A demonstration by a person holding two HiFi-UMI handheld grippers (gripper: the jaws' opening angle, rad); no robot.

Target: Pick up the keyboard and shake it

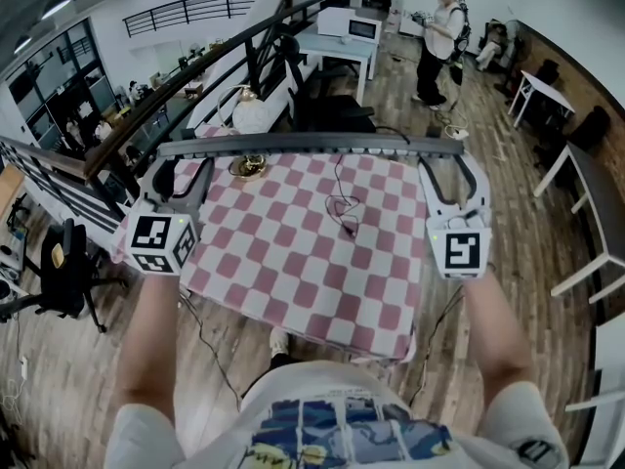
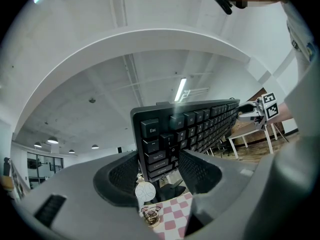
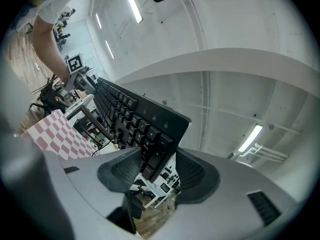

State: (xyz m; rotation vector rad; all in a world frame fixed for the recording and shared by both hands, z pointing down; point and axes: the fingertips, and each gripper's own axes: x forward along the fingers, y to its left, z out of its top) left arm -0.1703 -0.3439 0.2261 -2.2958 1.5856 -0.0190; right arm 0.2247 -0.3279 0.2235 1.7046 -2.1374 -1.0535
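Note:
The black keyboard (image 1: 311, 145) is off the table and held level above it, seen edge-on in the head view as a long grey bar. My left gripper (image 1: 184, 179) is shut on its left end; in the left gripper view the Esc end of the keyboard (image 2: 165, 134) sits between the two dark pads (image 2: 122, 173). Shut on the other end is my right gripper (image 1: 451, 179), and the right gripper view has the keyboard (image 3: 135, 119) running away from its pads (image 3: 197, 173) toward the left gripper (image 3: 75, 71). The keyboard's cable (image 1: 342, 208) hangs down to the table.
Below is a table with a pink-and-white checked cloth (image 1: 293, 272). A gold-coloured ornament (image 1: 247, 167) and a white round object (image 1: 256, 115) sit at its far edge. A railing (image 1: 146, 106) runs at the left, an office chair (image 1: 59, 262) stands below it, and a person (image 1: 439, 37) stands far back.

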